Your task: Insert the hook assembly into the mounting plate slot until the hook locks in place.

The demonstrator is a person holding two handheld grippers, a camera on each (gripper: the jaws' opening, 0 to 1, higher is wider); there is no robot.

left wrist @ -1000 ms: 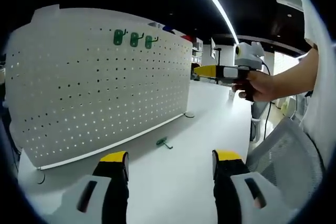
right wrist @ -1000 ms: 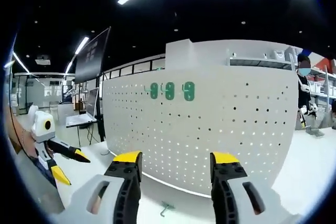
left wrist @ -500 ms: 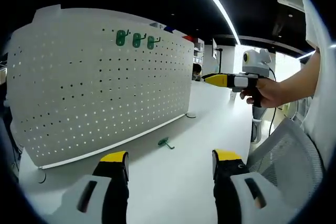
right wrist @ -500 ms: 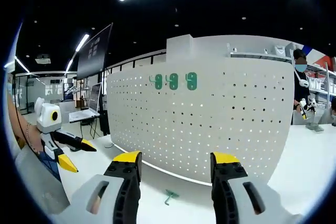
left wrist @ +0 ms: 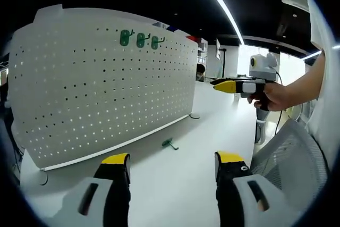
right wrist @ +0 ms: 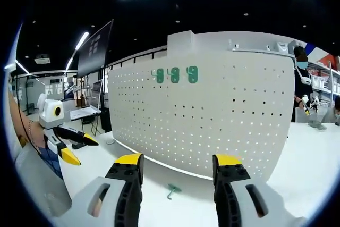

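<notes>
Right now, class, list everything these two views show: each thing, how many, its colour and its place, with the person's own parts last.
Pegboard: one, white, upright on the table.
Hung hooks: three, green, in a row near the pegboard's top.
Loose hook: one, green, lying on the table before the pegboard.
Table: one, white, under everything.
Chair: one, grey mesh, right edge of the left gripper view.
Left gripper: yellow-tipped fingers apart, empty.
Right gripper: yellow-tipped fingers apart, empty.
Hand: one, holding the right gripper.
</notes>
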